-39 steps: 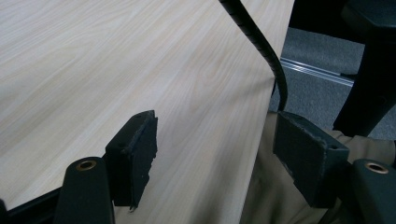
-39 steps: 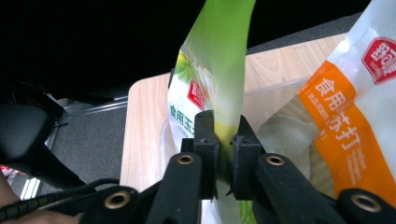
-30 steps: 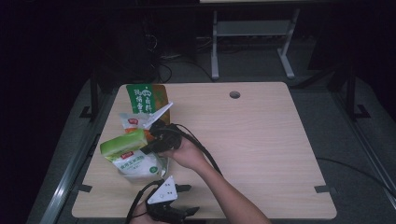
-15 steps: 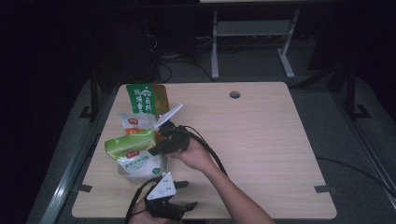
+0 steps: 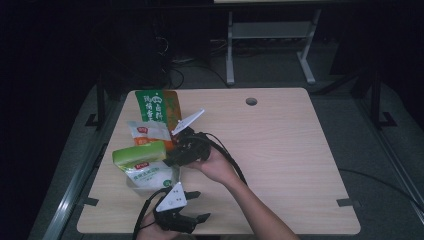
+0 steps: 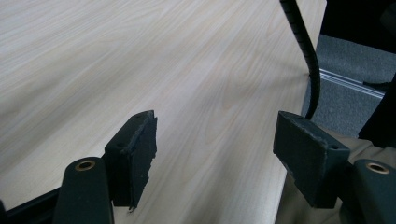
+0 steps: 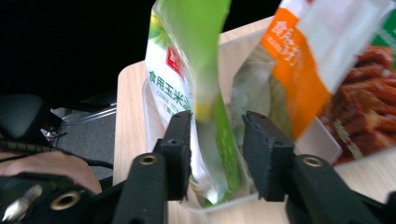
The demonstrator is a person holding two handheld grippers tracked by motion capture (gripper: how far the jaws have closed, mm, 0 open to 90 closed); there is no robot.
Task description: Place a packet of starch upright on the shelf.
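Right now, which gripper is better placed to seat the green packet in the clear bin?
Right. The right gripper has its just-opened jaws straddling the green packet inside the clear bin. The left gripper sits open at the table's near edge.

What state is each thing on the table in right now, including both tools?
Left tool: open, nothing between its jaws, over bare table.
Right tool: jaws just opening, green pouch between them.
Green cornstarch pouch: upright in the clear container.
Clear container: on the table, pouch inside.
Orange-and-white pouch: lying beside the container.
Green-and-orange bag: lying flat.
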